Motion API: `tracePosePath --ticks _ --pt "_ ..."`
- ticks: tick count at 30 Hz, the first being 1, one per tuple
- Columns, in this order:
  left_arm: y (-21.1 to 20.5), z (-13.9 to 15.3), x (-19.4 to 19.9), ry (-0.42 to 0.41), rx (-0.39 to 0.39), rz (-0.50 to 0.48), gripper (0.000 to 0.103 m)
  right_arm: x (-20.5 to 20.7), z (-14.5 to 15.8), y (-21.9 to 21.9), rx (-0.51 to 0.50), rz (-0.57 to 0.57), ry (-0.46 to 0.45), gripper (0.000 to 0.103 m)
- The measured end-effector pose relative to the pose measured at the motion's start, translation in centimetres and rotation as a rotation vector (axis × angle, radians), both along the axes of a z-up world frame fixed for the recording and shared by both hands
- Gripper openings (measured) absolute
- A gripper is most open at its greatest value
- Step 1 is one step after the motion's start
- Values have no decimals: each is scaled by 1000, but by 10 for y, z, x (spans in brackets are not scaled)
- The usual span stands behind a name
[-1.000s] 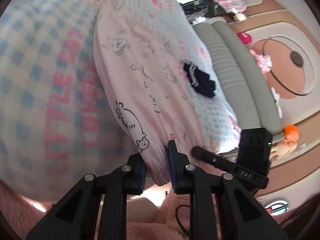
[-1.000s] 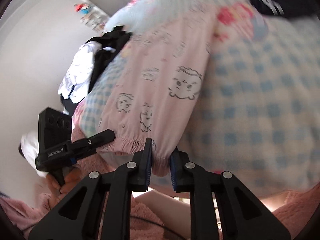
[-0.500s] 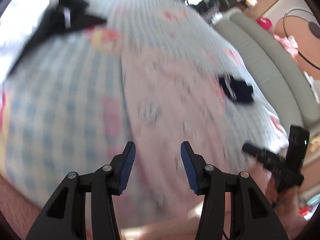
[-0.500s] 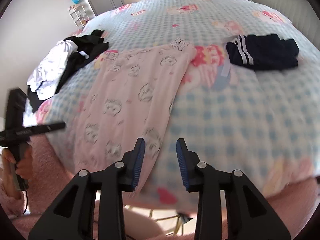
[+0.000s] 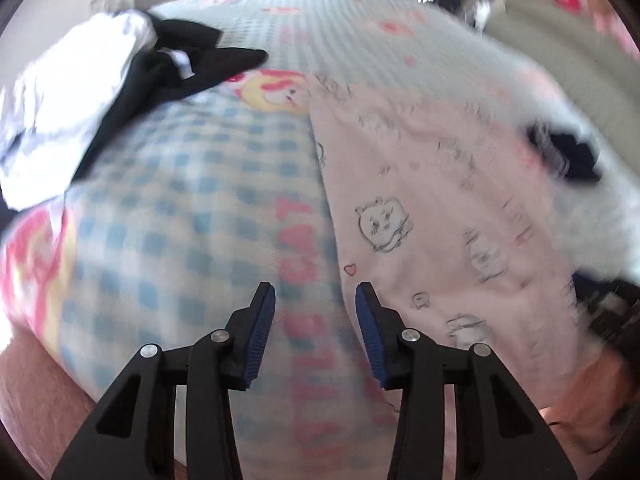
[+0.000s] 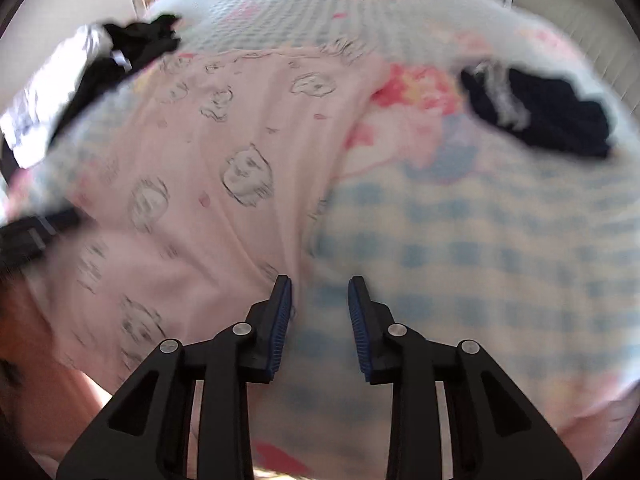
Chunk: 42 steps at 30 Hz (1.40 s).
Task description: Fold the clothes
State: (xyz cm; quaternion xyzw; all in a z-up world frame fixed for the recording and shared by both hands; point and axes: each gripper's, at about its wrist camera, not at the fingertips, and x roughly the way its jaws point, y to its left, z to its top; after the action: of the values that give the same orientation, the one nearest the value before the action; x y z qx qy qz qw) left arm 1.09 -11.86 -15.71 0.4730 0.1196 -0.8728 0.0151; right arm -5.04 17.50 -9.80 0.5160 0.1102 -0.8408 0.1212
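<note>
A pink garment with cat-face prints [image 5: 432, 208] lies flat on the bed, long side running away from me; it also shows in the right wrist view [image 6: 224, 168]. My left gripper [image 5: 315, 300] is open and empty, hovering over the garment's left edge near its near end. My right gripper [image 6: 319, 294] is open and empty over the garment's right edge, its left fingertip just at the cloth. Each view shows the other gripper blurred at its edge.
The bed has a blue-checked blanket [image 5: 180, 208] with pink lettering. A heap of white and black clothes [image 5: 100, 92] lies at the left. A dark folded garment with white stripes [image 6: 540, 108] lies at the right. A grey headboard [image 5: 568, 52] stands beyond.
Both grippers let go of the pink garment's cuffed end, opened and rose. The garment now lies flat, and both grippers have moved up along its side edges.
</note>
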Motion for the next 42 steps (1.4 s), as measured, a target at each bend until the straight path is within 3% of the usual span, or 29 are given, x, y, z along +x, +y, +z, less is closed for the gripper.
tracePosePath --ticks 1,2,5,7,9,11,13,16,20,22,24,30,32,34,36,39,42 --pt "2 1 0 9 43 -18 43 6 3 -2 40 4 18 30" --pt "4 1 -1 18 79 -37 43 9 6 -3 11 8 12 30" --pt "34 -2 1 44 197 -166 43 13 15 -4 -186 24 -42 30" --pt "50 0 8 39 279 -219 43 19 13 -10 -218 41 -47 30" --pt "66 0 15 -5 250 -252 45 25 5 -12 -182 13 -39 29" --pt "72 -17 13 -130 123 -220 45 32 -8 -3 -174 -31 -72 28" --pt "65 -24 19 -178 83 -186 45 37 -13 11 -209 -69 -102 27" --pt "58 -9 27 -140 133 -135 45 43 -13 13 -215 -65 -108 29" --pt "84 -2 19 -91 201 -236 45 51 -11 11 -211 -50 -109 30" --pt "88 -13 13 -133 178 -238 45 55 -11 10 -209 -43 -110 30" --pt "92 -22 16 -195 86 -234 45 59 -10 9 -207 -35 -110 29" --pt "80 -10 32 -163 148 -209 45 65 12 28 -208 -53 -49 30" --pt "80 -10 28 -140 201 -217 45 67 19 35 -209 -60 -27 30" --pt "84 -19 22 -192 156 -219 45 65 17 26 -205 -34 -27 30" --pt "89 -31 23 -311 56 -218 45 57 10 10 -183 -12 -72 30" --pt "86 -24 33 -320 78 -226 47 54 10 8 -149 8 -99 30" --pt "76 -11 30 -245 116 -205 47 46 20 8 -152 23 -93 35"
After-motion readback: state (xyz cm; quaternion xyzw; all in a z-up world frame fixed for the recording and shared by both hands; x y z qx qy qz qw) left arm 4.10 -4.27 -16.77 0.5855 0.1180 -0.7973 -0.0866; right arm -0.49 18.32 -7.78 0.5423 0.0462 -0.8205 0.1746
